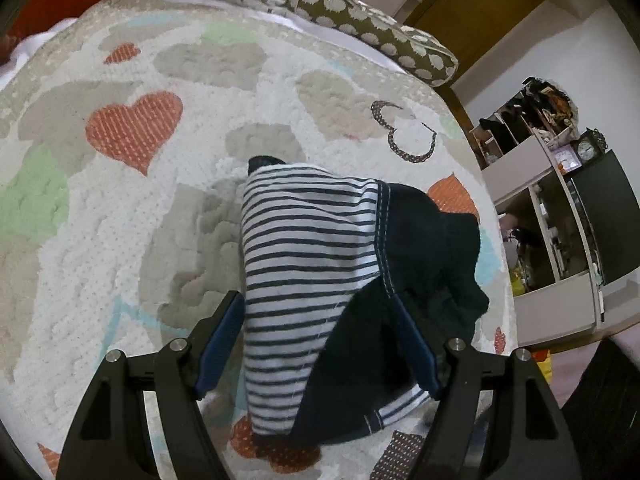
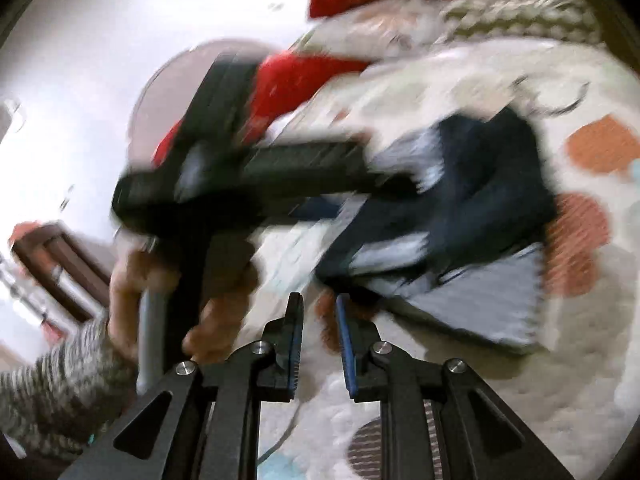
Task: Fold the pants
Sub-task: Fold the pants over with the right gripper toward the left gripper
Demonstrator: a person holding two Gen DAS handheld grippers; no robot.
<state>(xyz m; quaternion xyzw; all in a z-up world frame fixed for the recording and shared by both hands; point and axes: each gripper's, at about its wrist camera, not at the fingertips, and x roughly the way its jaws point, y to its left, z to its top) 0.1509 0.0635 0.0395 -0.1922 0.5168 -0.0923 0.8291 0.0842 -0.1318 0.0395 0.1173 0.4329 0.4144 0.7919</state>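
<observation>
Left gripper [image 1: 320,340] stands wide, its blue pads either side of the pants [image 1: 340,280]; whether the pads actually press the cloth I cannot tell, the garment simply fills the gap between them. Right gripper [image 2: 318,344] is narrowed to a slim gap with nothing between its fingers; it hangs over bare bedspread [image 2: 480,400], short of the garment.

Pants: navy with a striped lining, already bunched into a compact bundle near the edge of the heart-print bedspread [image 1: 120,200]. Striped panel lies on top at left, navy cloth at right, one navy flap slumping loose toward the bed edge. Right wrist view is heavily blurred; the bundle [image 2: 460,200] shows as a dark mass ahead, with the other gripper's black frame crossing in front, held by a hand [image 2: 132,292] in a grey knit sleeve [image 2: 52,392].

Step, as I judge it: late in the fold, tidying or pressing the stack rather than making a first crease.

Next move calls for: right gripper to reach the loose navy flap, pinch its edge and lay it over the stack, while the left one steadies the bundle. Risk: soft layers sliding apart if dragged
</observation>
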